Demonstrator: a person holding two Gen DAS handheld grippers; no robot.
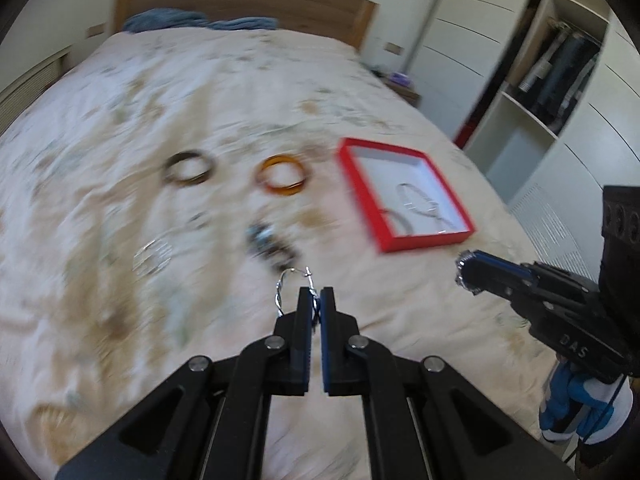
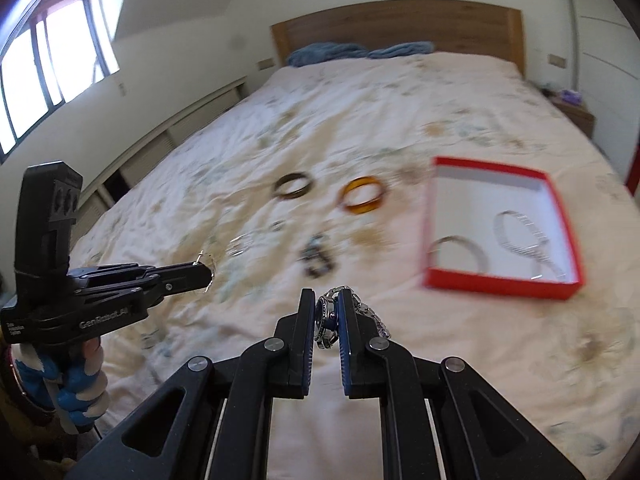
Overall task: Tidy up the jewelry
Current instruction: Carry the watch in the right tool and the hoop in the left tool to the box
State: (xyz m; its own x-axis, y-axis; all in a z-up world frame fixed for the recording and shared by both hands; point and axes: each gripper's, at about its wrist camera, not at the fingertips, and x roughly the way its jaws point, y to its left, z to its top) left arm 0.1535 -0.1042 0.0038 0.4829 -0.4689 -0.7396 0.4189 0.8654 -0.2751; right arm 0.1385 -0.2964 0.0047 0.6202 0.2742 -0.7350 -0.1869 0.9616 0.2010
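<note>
My left gripper [image 1: 317, 294] is shut on a thin twisted silver hoop [image 1: 285, 290], held above the bed; the right wrist view shows it at the left [image 2: 208, 270]. My right gripper [image 2: 326, 300] is shut on a silver watch [image 2: 329, 316] with a blue dial, its link band hanging to the right. That gripper also shows at the right of the left wrist view [image 1: 466, 276]. A red box [image 1: 360, 184] [image 2: 500, 282] lies open on the bedspread with silver bracelets [image 2: 520, 232] inside.
On the floral bedspread [image 2: 400, 92] lie a dark bangle [image 1: 188, 168] [image 2: 294, 186], an orange bangle [image 1: 282, 176] [image 2: 362, 194], a dark beaded bracelet [image 1: 268, 244] [image 2: 316, 260] and a clear ring [image 1: 154, 256] [image 2: 240, 246]. A wooden headboard [image 2: 400, 28] stands far off. Open wardrobe shelves [image 1: 560, 72] stand at the right.
</note>
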